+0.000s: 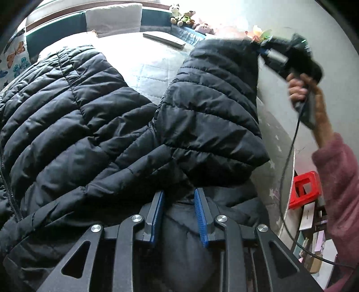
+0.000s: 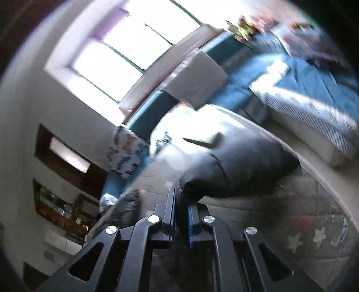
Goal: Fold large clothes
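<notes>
A black quilted puffer jacket (image 1: 85, 116) lies spread on a white quilted bed (image 1: 145, 67). My left gripper (image 1: 179, 202) is shut on a bunched fold of the jacket near its shoulder, with fabric pinched between the blue pads (image 1: 200, 215). One sleeve (image 1: 215, 94) is lifted up to the right. My right gripper (image 1: 260, 48) holds the sleeve's cuff high. In the right wrist view the right gripper (image 2: 181, 202) is shut on the dark cuff (image 2: 235, 170), and the picture is blurred.
A pillow (image 1: 112, 20) and a thin book (image 1: 163, 39) lie at the bed's far end. Stuffed toys (image 1: 184, 18) sit on the ledge. A red stool (image 1: 305, 188) stands off the bed's right edge. A butterfly cushion (image 1: 15, 58) is at the left.
</notes>
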Demonstrator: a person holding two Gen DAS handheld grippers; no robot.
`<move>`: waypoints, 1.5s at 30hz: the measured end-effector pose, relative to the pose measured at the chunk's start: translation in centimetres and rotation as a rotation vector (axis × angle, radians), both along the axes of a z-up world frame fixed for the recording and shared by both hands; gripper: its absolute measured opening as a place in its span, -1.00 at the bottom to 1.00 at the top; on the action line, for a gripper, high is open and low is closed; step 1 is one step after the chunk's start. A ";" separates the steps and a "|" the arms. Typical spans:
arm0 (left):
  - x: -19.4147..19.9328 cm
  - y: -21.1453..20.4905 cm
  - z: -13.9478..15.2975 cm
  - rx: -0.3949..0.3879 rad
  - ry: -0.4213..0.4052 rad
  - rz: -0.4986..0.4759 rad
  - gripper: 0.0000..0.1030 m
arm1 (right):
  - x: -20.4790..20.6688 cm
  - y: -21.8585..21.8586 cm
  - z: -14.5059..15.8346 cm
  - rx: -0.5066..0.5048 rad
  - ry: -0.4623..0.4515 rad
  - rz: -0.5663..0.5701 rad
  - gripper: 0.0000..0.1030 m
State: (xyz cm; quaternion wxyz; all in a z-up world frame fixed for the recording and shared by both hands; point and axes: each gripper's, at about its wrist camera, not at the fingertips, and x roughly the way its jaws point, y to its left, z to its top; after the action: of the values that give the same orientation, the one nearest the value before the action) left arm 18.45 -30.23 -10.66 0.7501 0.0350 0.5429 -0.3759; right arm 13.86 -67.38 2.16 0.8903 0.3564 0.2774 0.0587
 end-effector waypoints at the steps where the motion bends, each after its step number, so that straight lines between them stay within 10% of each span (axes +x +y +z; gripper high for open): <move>1: -0.1 0.4 0.5 -0.011 0.003 0.009 -0.42 | -0.4 0.9 1.5 -0.013 -0.031 0.019 -0.80; 14: -8.0 17.5 11.0 -0.084 -0.240 0.243 -0.41 | -7.8 24.7 16.2 -0.309 -0.344 0.433 -0.80; 25: -16.5 34.3 7.3 -0.068 -0.217 0.533 -0.41 | -10.3 47.5 5.8 -0.598 -0.133 0.875 -0.81; 33: -18.9 37.3 6.9 -0.127 -0.221 0.595 -0.41 | -12.3 52.5 -3.8 -0.806 0.076 1.047 -0.72; 40: -18.8 36.5 13.3 -0.260 -0.340 0.604 -0.40 | -14.2 52.1 -1.2 -0.856 0.025 1.076 -0.60; 45: -17.5 31.8 16.8 -0.342 -0.392 0.510 -0.40 | -14.6 49.5 2.1 -0.776 -0.062 1.059 0.16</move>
State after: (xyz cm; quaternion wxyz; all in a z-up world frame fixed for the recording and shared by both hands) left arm 0.90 1.56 6.13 0.9045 -0.1564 0.3094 -0.2483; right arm -0.77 -17.84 4.28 0.8125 -0.1770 0.3907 0.3948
